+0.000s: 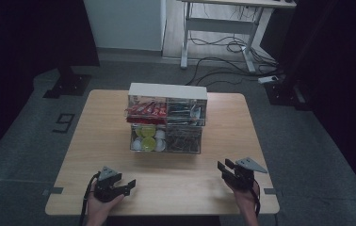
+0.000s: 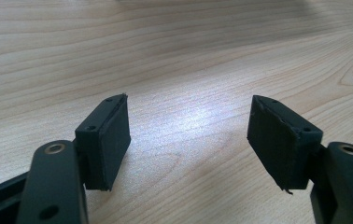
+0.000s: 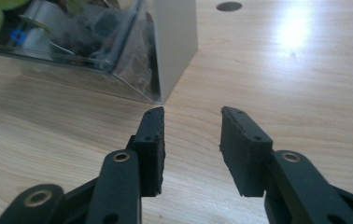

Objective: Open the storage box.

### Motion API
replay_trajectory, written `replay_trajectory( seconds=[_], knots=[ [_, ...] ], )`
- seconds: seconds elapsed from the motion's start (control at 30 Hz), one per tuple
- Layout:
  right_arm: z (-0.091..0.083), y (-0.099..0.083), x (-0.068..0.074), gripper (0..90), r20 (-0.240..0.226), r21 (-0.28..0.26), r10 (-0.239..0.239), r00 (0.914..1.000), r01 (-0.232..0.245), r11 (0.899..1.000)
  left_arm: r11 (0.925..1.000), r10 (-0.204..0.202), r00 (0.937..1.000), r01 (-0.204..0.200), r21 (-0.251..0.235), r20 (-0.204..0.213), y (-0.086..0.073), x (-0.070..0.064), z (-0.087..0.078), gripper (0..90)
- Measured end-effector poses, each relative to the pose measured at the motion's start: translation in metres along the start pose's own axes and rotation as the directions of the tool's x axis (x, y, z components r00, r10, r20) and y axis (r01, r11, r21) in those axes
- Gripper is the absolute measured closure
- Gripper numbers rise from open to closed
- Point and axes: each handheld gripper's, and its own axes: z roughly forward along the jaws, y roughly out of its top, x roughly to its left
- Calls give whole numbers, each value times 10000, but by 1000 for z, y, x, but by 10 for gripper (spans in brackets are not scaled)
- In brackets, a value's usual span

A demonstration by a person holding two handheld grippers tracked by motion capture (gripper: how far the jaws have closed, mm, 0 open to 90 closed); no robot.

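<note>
Both tongs, left tongs [image 2: 188, 135] and right tongs [image 3: 191, 149], are open and empty; the clear box [image 1: 166, 123] holds blurry things.

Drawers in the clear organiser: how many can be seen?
4, two rows of two. Top left holds red packets, top right dark items, bottom left green and white round things, bottom right dark clips. More behind may be hidden.

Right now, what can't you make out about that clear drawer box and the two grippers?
- Drawer box contents, high view: too small and dim to name beyond red packets and round yellow-green things.
- Drawer box, right gripper view: cut off by the top and left edges, contents blurred.
- Left gripper, left gripper view: bare table ahead, box outside the frame.
</note>
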Motion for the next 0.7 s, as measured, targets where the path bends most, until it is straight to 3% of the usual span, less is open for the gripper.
replay_trajectory(
  seconds=[0.7],
  knots=[
    [-1, 16, 27, 807, -883, -236, -585, 9944, 566, 9981, 10000, -85, 10000, 85, -15, 23, 0, 3, -3, 300]
  ],
)
